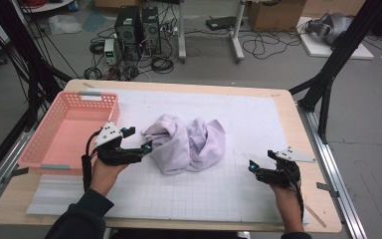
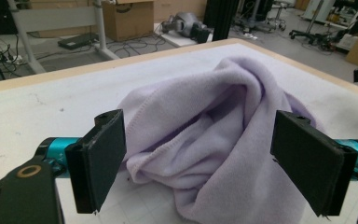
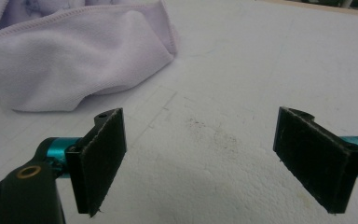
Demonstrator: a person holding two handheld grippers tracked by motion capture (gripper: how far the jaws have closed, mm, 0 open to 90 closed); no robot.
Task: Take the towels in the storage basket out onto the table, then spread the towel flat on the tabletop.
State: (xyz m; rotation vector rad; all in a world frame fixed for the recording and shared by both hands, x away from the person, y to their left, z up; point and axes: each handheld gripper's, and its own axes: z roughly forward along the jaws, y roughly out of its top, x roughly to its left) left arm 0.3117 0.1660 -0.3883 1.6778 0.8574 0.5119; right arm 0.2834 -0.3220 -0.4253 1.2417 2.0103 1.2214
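1. Crumpled lilac fleece towel (image 1: 186, 143) lying heaped on the white gridded mat (image 1: 238, 194), just ahead of the left gripper (image 1: 138, 141) and well apart from the right gripper (image 1: 251, 166).
2. Left gripper released, jaws spread wide; in the left gripper view the towel (image 2: 214, 144) bulging between and beyond the two pads, its stitched hem close to the left pad (image 2: 100, 163).
3. Right gripper (image 3: 200, 163) likewise released, jaws wide over bare mat; the nearest folded lobe of the towel (image 3: 70, 65) up and to the left of its left pad, not touching.
4. Likely step: taking first hold of the towel. Best to aim at a single hemmed edge, not the thick bunch, so that one layer comes up clean.
5. For the left: ease forward and low, hem between the pads, then clench fully; fleece slips from a shallow bite.
6. For the right: close in toward the rounded lobe ahead-left of the fingers, seeking a corner or hem before pinching.
7. Risk: grabbing two folds at once, dragging the whole heap across the mat.
8. Pink plastic basket (image 1: 59, 134) behind and outside the left fingers; worth keeping the elbow clear of its rim.
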